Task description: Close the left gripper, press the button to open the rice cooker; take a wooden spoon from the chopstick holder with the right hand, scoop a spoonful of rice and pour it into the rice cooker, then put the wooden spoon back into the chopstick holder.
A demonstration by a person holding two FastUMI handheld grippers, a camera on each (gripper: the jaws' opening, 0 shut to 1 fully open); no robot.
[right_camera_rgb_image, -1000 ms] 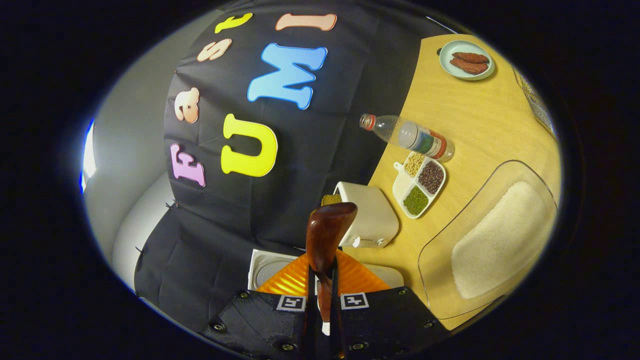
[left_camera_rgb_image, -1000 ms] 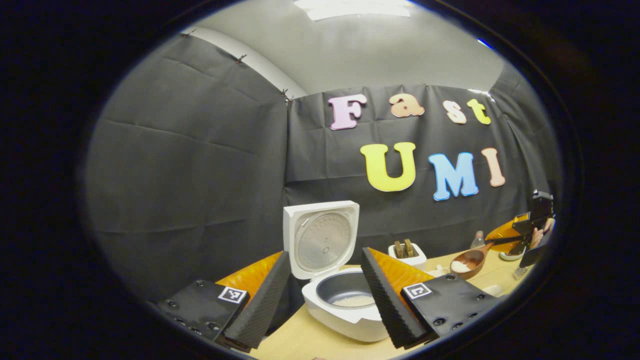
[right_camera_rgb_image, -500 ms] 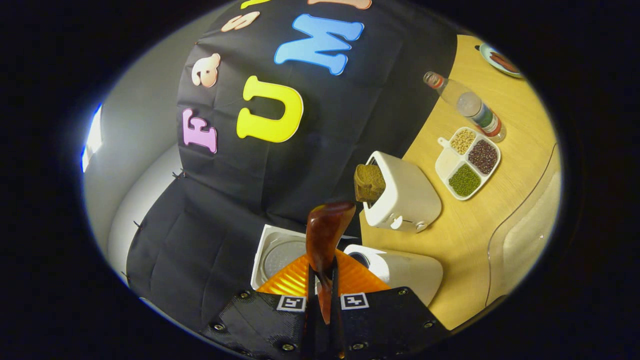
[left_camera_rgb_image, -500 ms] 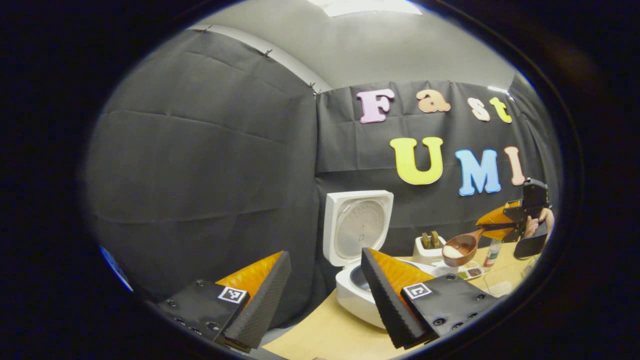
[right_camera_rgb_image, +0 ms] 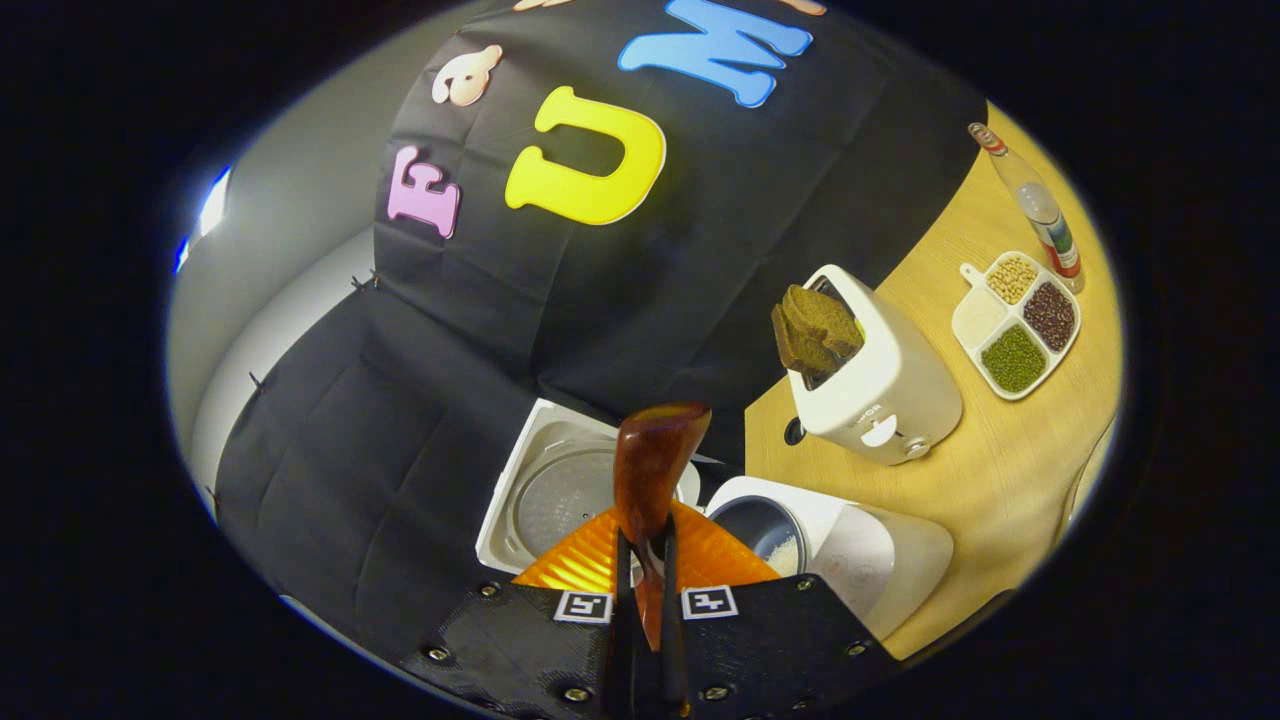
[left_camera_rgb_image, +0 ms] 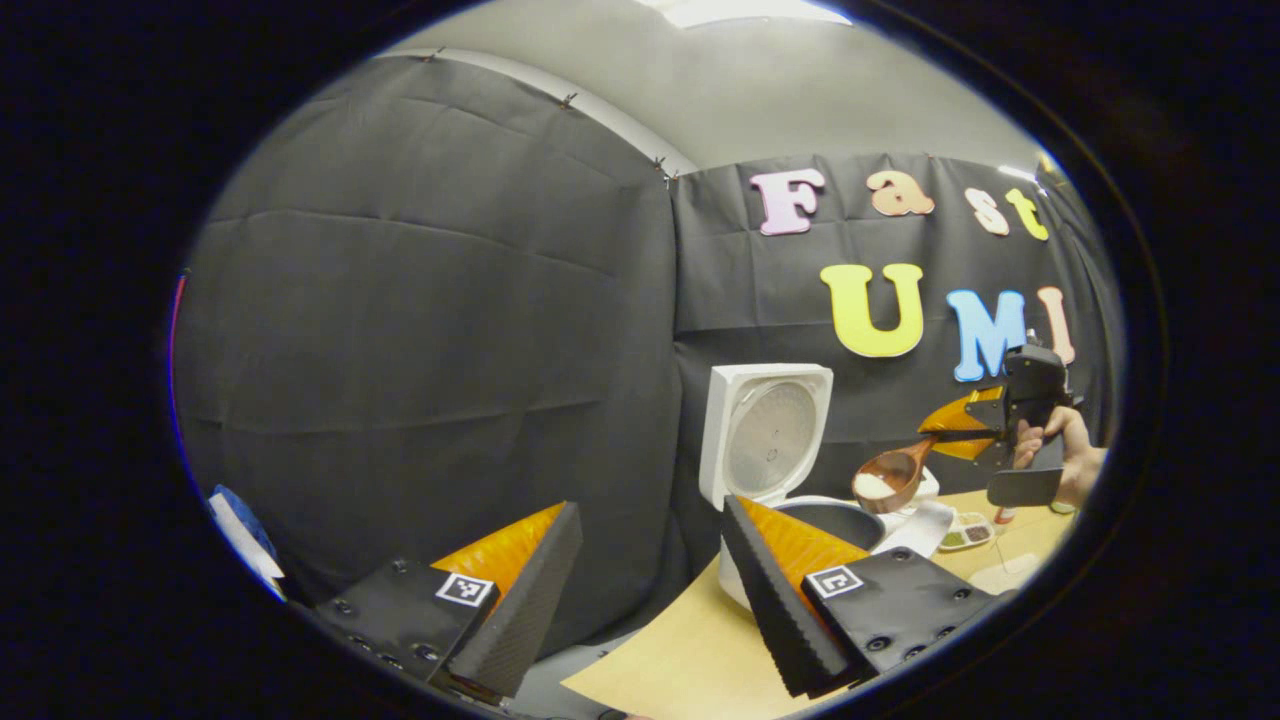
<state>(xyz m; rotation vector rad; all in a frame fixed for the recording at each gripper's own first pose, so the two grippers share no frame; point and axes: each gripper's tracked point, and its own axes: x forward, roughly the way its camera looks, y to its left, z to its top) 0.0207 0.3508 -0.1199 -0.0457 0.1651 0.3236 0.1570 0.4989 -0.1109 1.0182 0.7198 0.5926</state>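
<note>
White rice cooker [right_camera_rgb_image: 880, 565], seemingly reddish-brown spoon [right_camera_rgb_image: 650, 470]

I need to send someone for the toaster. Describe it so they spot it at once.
Start at the open rice cooker by the cloth wall on the wooden table. The toaster stands just beyond it, before the divided tray. It is the plain white box with two brown bread slices sticking from its top.
</note>
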